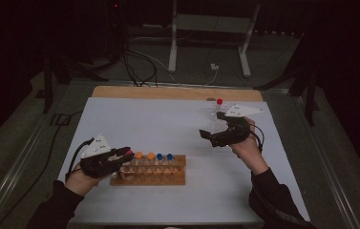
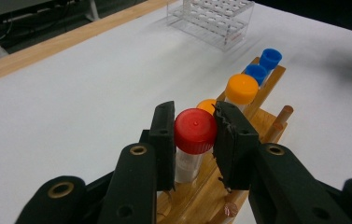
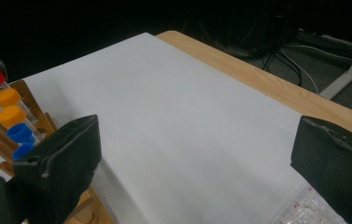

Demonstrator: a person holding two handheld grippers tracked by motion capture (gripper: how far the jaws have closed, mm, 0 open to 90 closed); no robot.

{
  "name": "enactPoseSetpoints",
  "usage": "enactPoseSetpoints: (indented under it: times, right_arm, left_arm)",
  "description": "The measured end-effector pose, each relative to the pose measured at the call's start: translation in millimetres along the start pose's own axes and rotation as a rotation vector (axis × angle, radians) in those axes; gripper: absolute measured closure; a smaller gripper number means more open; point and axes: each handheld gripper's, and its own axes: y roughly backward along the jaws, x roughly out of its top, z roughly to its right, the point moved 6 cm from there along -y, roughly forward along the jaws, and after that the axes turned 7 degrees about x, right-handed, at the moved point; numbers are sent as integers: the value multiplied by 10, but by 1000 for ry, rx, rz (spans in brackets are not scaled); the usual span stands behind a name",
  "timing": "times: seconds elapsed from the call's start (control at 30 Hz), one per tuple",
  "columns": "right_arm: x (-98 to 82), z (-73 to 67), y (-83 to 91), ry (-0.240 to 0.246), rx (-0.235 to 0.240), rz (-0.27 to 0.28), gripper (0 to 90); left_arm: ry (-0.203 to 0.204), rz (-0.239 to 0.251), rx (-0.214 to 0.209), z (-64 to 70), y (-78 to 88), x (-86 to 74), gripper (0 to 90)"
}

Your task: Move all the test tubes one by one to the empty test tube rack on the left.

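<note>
My left gripper (image 1: 126,153) (image 2: 194,114) is shut on a red-capped tube (image 2: 194,133), with its pads pressing the cap from both sides. The tube stands upright with its lower part in the left end of a wooden rack (image 1: 149,175) (image 2: 262,114). Beside it in the same row stand two orange-capped tubes (image 1: 144,155) (image 2: 242,88) and two blue-capped tubes (image 1: 164,156) (image 2: 263,65). My right gripper (image 1: 211,126) (image 3: 201,158) hovers open over the far right of the table, jaws wide apart and nothing between them.
A clear plastic rack (image 2: 215,18) (image 1: 213,119) stands at the far right by my right gripper, with a red-capped tube (image 1: 219,101) in it. A white sheet (image 1: 168,119) covers the table, with a wooden edge (image 1: 168,92) along the far side.
</note>
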Motion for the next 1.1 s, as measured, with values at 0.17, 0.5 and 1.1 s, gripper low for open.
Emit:
enactPoseSetpoints:
  times: [0.17, 0.5, 1.1]
  right_arm:
    - [0, 8, 6, 2, 1, -1, 14]
    - [13, 110, 54, 6, -25, 14, 19]
    - [-257, 1000, -31, -63, -266, -23, 256]
  left_arm:
    - [5, -11, -4, 0, -35, -40, 714]
    - [-11, 29, -52, 35, 24, -29, 508]
    - [6, 102, -71, 69, 161, 44, 47]
